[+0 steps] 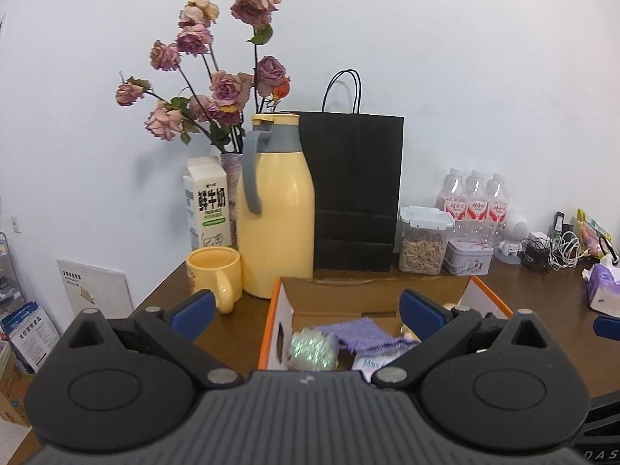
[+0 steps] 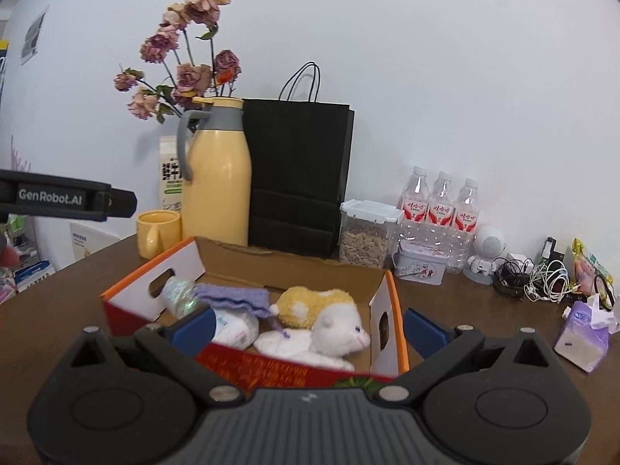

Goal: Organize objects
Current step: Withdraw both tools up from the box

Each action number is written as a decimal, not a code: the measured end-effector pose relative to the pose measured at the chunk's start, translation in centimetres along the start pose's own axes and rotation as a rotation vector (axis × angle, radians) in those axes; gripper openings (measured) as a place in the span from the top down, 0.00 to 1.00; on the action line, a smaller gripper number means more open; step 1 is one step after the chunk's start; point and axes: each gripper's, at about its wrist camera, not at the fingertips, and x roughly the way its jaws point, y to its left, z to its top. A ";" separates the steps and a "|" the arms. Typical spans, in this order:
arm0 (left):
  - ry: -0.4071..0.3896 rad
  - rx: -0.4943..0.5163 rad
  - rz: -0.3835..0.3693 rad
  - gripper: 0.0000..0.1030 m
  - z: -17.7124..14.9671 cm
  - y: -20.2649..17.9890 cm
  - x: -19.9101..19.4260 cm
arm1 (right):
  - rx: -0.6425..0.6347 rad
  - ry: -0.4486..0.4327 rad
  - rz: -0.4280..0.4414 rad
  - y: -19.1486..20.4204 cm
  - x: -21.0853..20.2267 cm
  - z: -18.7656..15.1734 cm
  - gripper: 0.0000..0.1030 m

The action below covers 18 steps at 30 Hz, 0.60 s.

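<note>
**Four soft things in the open carton, both tongs wide and empty**

Four items lie inside the open cardboard box (image 2: 381, 310) on the brown desk (image 2: 58, 290): a white-and-yellow plush cat (image 2: 329, 321) towards the right end, a purple knitted pouch (image 2: 236, 298) just left of it, an iridescent shiny ball (image 2: 180, 296) against the left end wall near its oval hand hole, and a white soft pack (image 2: 236, 327) under the pouch. The box has orange-edged white end walls and a red printed front.

The right tongs (image 2: 308, 329) hover at the near side of the box, blue pads spread wide, gripping nothing. The left tongs (image 1: 306, 314) sit over the box's left part, likewise wide apart and empty; in the right wrist view the left device shows as a black bar at the far left.

Behind the box stand a yellow mug (image 1: 215, 275), a yellow thermos jug (image 1: 277, 209) with a grey handle, a milk carton (image 1: 207, 209), a vase of dried roses (image 1: 217, 89) and a black paper bag (image 1: 356, 193). Further right are a clear container of seeds (image 2: 366, 234), a small tin (image 2: 420, 267), three water bottles (image 2: 441, 209), a white robot figurine (image 2: 486, 252), tangled cables (image 2: 538, 277) and a tissue pack (image 2: 581, 337).
</note>
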 end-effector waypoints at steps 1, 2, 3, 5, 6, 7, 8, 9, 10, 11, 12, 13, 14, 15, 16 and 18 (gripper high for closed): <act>0.002 0.000 0.001 0.00 -0.3 0.2 -0.5 | -0.002 0.001 0.004 0.1 -0.5 -0.3 0.00; 0.003 0.000 0.002 0.00 -0.5 0.4 -0.9 | -0.004 0.002 0.009 0.3 -1.1 -0.6 0.00; 0.005 0.002 0.002 0.00 -0.8 0.7 -1.4 | -0.007 0.004 0.013 0.4 -1.5 -0.9 0.00; 0.007 0.003 0.003 0.00 -1.4 1.0 -2.3 | -0.011 0.007 0.022 0.7 -2.3 -1.5 0.00; 0.009 0.003 0.002 0.00 -1.8 1.2 -2.8 | -0.011 0.009 0.026 0.9 -2.8 -1.9 0.00; 0.010 0.004 0.000 0.00 -2.1 1.3 -3.1 | -0.011 0.012 0.030 1.0 -3.1 -2.2 0.00; 0.012 0.006 -0.002 0.00 -2.5 1.5 -3.6 | -0.011 0.015 0.035 1.1 -3.5 -2.6 0.00; 0.013 0.009 -0.005 0.00 -3.0 1.7 -3.9 | -0.011 0.019 0.040 1.3 -3.8 -3.0 0.00; 0.014 0.012 -0.007 0.00 -3.4 1.8 -4.3 | -0.010 0.022 0.044 1.4 -4.2 -3.4 0.00; 0.015 0.013 -0.008 0.00 -3.9 1.9 -4.7 | -0.009 0.026 0.048 1.5 -4.5 -3.7 0.00; 0.020 0.014 -0.009 0.00 -4.3 2.1 -5.0 | -0.007 0.031 0.053 1.6 -4.8 -4.2 0.00; 0.026 0.014 -0.010 0.00 -4.8 2.3 -5.3 | -0.006 0.036 0.057 1.7 -5.0 -4.5 0.00; 0.030 0.014 -0.015 0.00 -5.3 2.4 -5.6 | -0.008 0.045 0.062 1.8 -5.2 -4.9 0.00; 0.036 0.014 -0.018 0.00 -5.9 2.6 -5.9 | -0.012 0.052 0.066 1.9 -5.5 -5.3 0.00; 0.043 0.015 -0.019 0.00 -6.5 2.7 -6.1 | -0.013 0.058 0.070 2.0 -5.7 -5.7 0.00; 0.060 0.016 -0.019 0.00 -7.8 3.1 -6.6 | -0.011 0.076 0.082 2.2 -6.1 -6.6 0.00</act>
